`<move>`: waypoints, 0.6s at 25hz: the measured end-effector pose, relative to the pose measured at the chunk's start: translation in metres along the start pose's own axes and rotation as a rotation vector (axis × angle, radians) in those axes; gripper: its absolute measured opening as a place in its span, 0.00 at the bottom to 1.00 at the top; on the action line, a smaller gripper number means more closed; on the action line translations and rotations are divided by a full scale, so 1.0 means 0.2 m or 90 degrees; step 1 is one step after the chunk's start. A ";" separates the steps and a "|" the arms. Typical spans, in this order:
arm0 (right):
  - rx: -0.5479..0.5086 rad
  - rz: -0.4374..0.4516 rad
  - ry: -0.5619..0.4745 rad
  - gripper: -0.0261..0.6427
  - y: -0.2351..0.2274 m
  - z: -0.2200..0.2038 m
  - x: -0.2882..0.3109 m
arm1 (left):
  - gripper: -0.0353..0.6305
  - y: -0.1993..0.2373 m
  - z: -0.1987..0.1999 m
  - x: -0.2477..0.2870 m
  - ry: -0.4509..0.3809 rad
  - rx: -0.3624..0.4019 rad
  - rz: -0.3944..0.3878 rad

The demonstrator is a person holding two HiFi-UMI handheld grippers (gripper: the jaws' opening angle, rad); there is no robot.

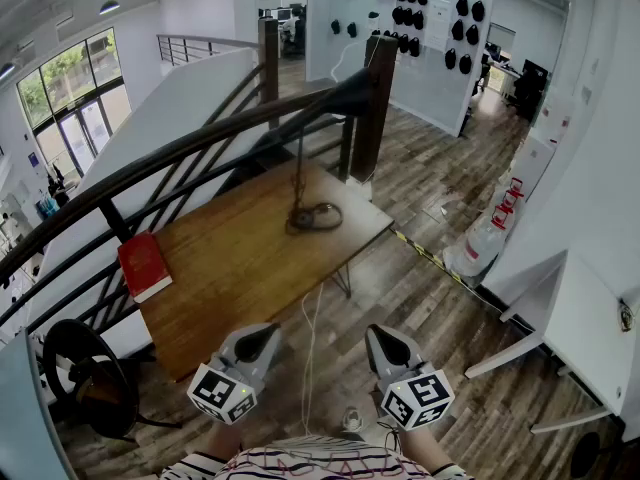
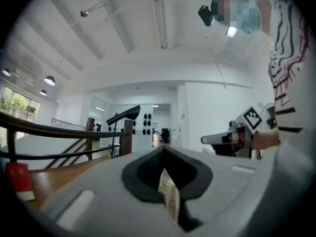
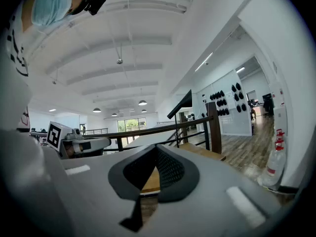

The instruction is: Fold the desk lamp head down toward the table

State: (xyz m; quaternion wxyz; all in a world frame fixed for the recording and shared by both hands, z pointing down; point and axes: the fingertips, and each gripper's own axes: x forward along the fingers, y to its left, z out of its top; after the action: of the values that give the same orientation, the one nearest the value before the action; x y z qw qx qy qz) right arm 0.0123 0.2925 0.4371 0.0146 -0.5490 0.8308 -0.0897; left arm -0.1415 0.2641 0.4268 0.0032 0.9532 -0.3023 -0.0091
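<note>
With the left claw (image 1: 260, 336) and right claw (image 1: 388, 340) both pressed closed on nothing, short of the near edge of the bench (image 1: 240, 278), the reach to the desk lamp (image 1: 314, 216) near the far edge comes first. Folding it cleanly likely means steadying the base with one claw while the other pushes the lamp head (image 2: 123, 115) down slowly, lest it tip. The lamp is slim and black, with a small round base, thin stem and long tapered head, on warm grained wood beside a red book (image 1: 144, 265).
</note>
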 end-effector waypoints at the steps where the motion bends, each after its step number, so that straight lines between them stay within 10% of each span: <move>1: 0.004 0.003 -0.004 0.04 -0.01 0.01 0.01 | 0.06 0.00 0.00 0.01 -0.004 -0.003 -0.005; 7: 0.009 0.009 -0.016 0.17 -0.16 0.03 0.07 | 0.06 0.03 0.00 0.15 -0.033 0.000 0.026; 9: 0.012 0.016 -0.022 0.25 -0.23 0.05 0.09 | 0.36 0.04 -0.02 0.23 -0.033 -0.012 0.040; 15: 0.013 0.054 -0.026 0.35 -0.52 0.09 0.10 | 0.39 0.00 -0.05 0.45 -0.030 -0.005 0.092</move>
State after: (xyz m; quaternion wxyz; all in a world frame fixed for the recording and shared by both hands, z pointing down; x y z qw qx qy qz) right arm 0.1016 0.2315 0.4374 0.0410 -0.5149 0.8519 -0.0862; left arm -0.0676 0.2129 0.4359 0.0005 0.9284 -0.3700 -0.0327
